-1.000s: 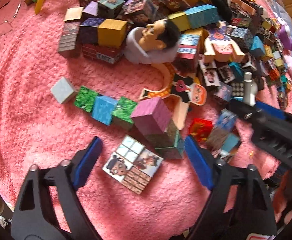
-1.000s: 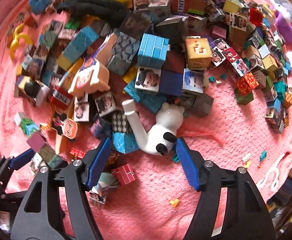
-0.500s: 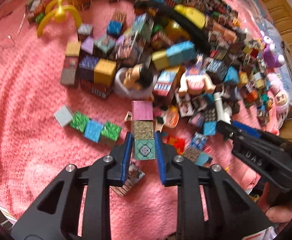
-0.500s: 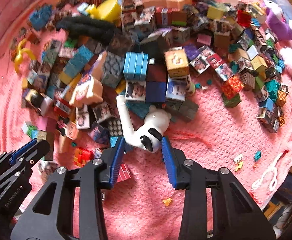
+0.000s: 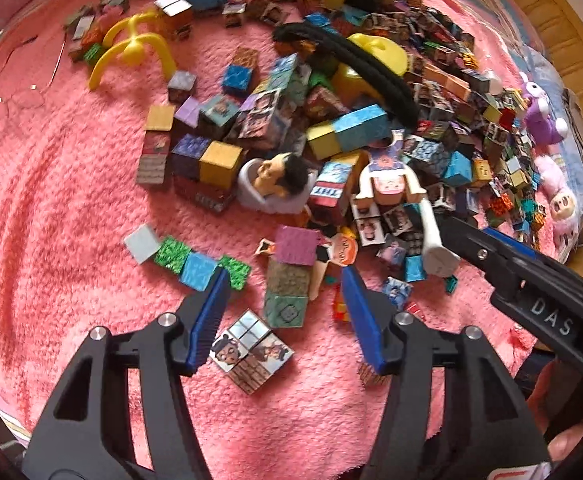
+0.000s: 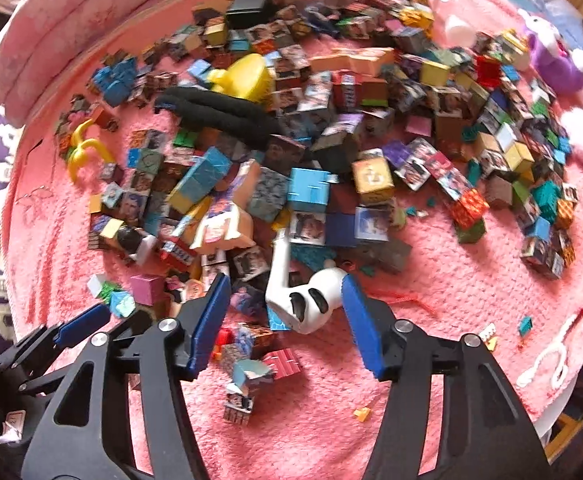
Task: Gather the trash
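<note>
We see the left hand-held gripper (image 5: 285,314) with its blue pads spread wide, holding nothing, above a pink fleecy blanket (image 5: 51,208); between its pads lies a strip of three joined cubes (image 5: 290,274), purple at the far end and green at the near end, and nearer still sits a flat picture block (image 5: 249,350); the right hand-held gripper (image 6: 285,320) is likewise open and grips nothing; a white earbud-shaped toy (image 6: 305,298) lies between its pads, its bulb close to the right pad, though we cannot tell whether they touch; beyond both spreads a dense heap of printed paper cubes (image 6: 371,176), with a yellow plastic piece (image 5: 131,50) at far left and a purple plush (image 6: 551,56) at far right.
</note>
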`<move>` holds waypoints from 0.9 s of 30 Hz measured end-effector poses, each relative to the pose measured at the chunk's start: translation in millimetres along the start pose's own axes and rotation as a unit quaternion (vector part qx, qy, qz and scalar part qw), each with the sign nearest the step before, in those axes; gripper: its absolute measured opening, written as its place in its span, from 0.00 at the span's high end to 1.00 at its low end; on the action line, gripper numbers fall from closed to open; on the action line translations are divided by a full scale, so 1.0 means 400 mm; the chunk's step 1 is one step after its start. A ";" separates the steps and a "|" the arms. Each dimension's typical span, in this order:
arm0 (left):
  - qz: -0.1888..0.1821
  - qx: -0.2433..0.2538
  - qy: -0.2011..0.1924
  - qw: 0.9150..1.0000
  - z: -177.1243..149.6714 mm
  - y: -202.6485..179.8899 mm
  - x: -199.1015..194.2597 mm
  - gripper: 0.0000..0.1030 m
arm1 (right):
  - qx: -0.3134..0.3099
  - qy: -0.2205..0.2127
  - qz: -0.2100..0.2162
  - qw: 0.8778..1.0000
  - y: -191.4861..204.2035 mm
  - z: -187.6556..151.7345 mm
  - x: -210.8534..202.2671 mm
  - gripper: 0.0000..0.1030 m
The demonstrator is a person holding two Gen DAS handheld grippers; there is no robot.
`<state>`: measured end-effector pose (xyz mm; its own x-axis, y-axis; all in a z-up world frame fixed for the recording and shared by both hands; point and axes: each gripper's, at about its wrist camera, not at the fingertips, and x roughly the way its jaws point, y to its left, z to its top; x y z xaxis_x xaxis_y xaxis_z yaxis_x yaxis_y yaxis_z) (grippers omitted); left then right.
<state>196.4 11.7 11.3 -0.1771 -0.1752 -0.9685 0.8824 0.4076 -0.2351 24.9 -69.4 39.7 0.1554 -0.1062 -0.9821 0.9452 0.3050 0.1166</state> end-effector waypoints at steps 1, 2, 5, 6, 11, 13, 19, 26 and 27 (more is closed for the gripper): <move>-0.001 -0.006 0.006 1.000 -0.001 0.005 0.006 0.41 | 0.006 0.000 -0.005 1.000 -0.007 -0.008 0.009 0.38; -0.001 -0.010 0.011 1.000 -0.002 0.009 0.013 0.40 | 0.011 0.004 -0.007 1.000 -0.015 -0.012 0.021 0.37; -0.001 -0.005 0.025 1.000 -0.005 0.002 0.034 0.39 | 0.025 0.013 -0.029 0.999 -0.014 -0.020 0.064 0.35; 0.001 0.001 0.029 1.000 -0.007 -0.004 0.040 0.39 | 0.031 0.020 -0.039 0.999 -0.025 -0.022 0.071 0.35; 0.025 0.054 0.064 0.996 -0.020 -0.056 0.091 0.34 | 0.055 0.056 -0.059 0.995 -0.084 -0.034 0.110 0.32; 0.034 0.069 0.066 0.995 -0.023 -0.072 0.099 0.31 | 0.064 0.058 -0.053 0.995 -0.098 -0.037 0.114 0.30; 0.040 0.082 0.072 0.993 -0.021 -0.087 0.113 0.30 | 0.018 0.095 -0.045 0.994 -0.064 -0.041 0.156 0.29; 0.020 0.061 0.058 0.996 -0.013 -0.038 0.089 0.45 | -0.022 0.092 -0.032 0.995 -0.033 -0.048 0.146 0.59; 0.016 0.056 0.056 0.997 -0.009 -0.035 0.086 0.49 | -0.027 0.090 -0.035 0.995 -0.030 -0.047 0.142 0.60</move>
<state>176.4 3.4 -19.0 -0.1896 -0.0596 -0.9801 0.9305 0.3078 -0.1987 16.9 -61.3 -20.2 0.0311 0.0411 -0.9987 0.9342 0.3540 0.0436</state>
